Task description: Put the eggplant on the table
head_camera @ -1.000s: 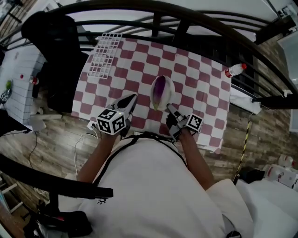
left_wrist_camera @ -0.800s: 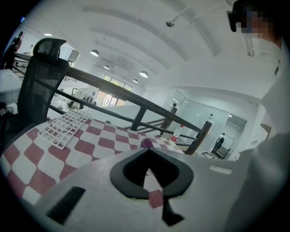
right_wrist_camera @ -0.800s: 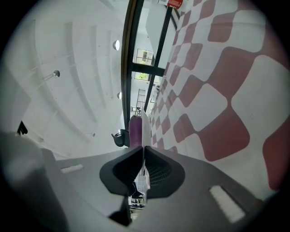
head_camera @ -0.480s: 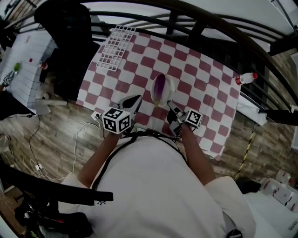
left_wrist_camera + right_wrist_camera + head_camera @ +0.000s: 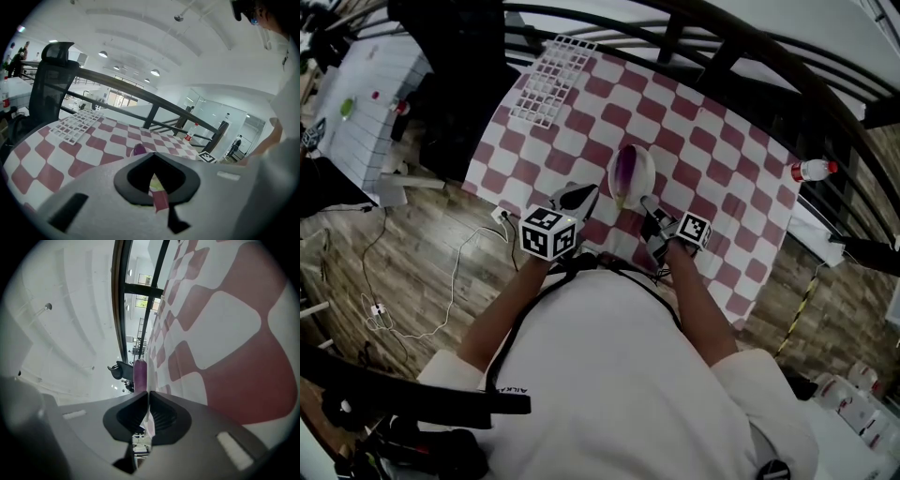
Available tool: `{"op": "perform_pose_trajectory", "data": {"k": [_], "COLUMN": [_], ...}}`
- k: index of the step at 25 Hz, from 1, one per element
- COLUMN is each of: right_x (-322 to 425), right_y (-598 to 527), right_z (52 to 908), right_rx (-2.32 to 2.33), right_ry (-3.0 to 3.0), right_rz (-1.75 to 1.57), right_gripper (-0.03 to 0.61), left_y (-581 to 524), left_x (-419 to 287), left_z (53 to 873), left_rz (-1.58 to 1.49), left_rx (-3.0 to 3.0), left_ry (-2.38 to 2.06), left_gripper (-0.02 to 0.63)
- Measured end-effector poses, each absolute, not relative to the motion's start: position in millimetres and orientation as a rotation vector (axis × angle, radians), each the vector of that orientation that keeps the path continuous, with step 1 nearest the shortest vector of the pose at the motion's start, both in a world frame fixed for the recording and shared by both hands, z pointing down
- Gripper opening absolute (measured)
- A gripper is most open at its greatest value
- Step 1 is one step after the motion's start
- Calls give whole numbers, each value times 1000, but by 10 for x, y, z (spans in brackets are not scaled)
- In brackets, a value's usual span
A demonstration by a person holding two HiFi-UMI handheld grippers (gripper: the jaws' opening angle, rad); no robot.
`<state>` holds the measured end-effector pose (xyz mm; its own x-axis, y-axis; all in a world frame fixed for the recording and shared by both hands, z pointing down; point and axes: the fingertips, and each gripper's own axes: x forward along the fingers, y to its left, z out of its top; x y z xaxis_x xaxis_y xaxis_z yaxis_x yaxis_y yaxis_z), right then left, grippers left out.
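A purple eggplant (image 5: 625,169) lies in a white plate (image 5: 647,174) on the table with the red-and-white checked cloth (image 5: 712,150), near its front edge. My right gripper (image 5: 648,203) is at the plate's near rim, jaws shut on the thin white rim; in the right gripper view that gripper (image 5: 148,394) pinches the rim and the eggplant (image 5: 139,376) rises just beyond. My left gripper (image 5: 584,195) hovers shut just left of the plate, apart from it. In the left gripper view the closed jaws (image 5: 154,157) hide most of the eggplant (image 5: 139,149).
A white wire grid (image 5: 548,80) lies on the cloth's far left corner. A plastic bottle with a red cap (image 5: 814,170) sits off the right edge. A black office chair (image 5: 455,56) stands at the left, a dark railing (image 5: 750,42) curves behind, and cables lie on the floor.
The head camera has shifted, so the table sits more to the right and tilted in view. Both grippers keep their places by the plate; the right stays on its rim.
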<state>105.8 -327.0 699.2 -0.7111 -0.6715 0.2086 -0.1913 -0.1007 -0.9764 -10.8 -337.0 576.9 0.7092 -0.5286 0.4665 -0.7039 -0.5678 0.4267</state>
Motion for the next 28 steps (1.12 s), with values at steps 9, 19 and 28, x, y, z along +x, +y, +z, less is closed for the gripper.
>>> {"op": "perform_pose_trajectory", "data": {"k": [9, 19, 28], "right_x": [1049, 1030, 1030], "right_y": [-3293, -3270, -3258], "right_z": [7155, 7266, 7345], "right_rx": [-998, -1054, -1137], "right_ry": [1792, 1801, 1781], "right_rz": [-1931, -1973, -2011], "right_gripper": [23, 23, 18], "left_y": [-3337, -3286, -3279], "left_x": [-178, -268, -347], "left_z": [5737, 5756, 5768], "left_rz": [390, 404, 390], "left_rx": [2310, 2300, 2286], "left_ry": [-962, -975, -974], "left_gripper": [0, 0, 0]}}
